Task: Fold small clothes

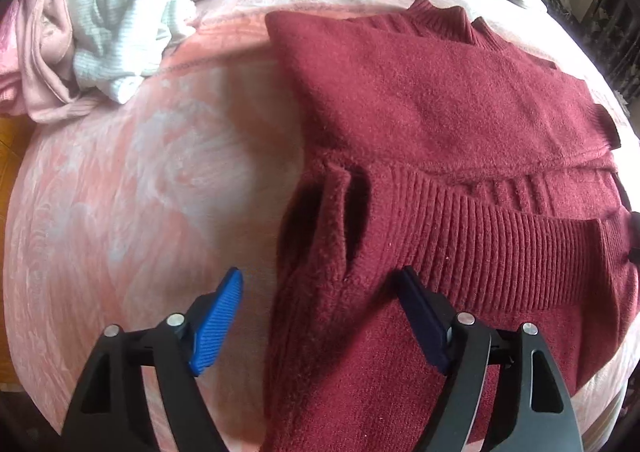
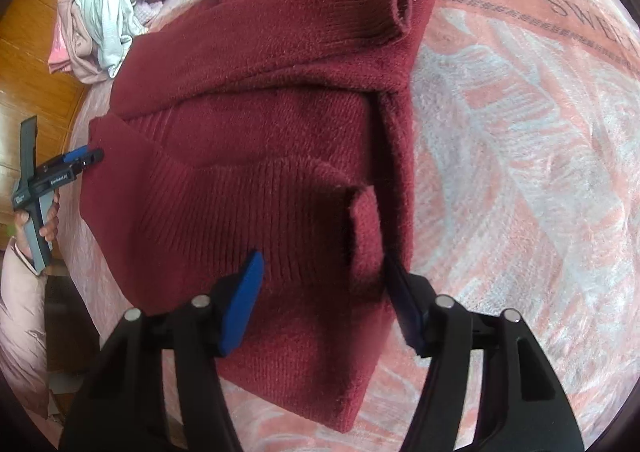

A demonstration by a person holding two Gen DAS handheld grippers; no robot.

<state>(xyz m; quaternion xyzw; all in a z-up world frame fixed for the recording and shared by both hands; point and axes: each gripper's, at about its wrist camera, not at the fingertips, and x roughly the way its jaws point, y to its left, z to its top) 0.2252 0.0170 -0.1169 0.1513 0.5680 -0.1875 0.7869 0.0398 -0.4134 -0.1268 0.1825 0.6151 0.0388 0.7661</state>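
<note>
A: Left wrist view?
B: left gripper [image 1: 320,316] released, jaws apart. Folded maroon sweater [image 1: 440,123] ahead, its edge between the pads, not pinched. Clothes pile [image 1: 100,31] far ahead-left on the pink blanket [image 1: 140,179].
A: Right wrist view?
B: right gripper [image 2: 324,304] released; sweater fold sits between the pads, unclamped.

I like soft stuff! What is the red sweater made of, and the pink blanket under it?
The dark red sweater looks like fuzzy knitted yarn, maybe wool: ribbed rows show. The pink blanket looks like plush fleece, with a brushed, patterned pile.
</note>
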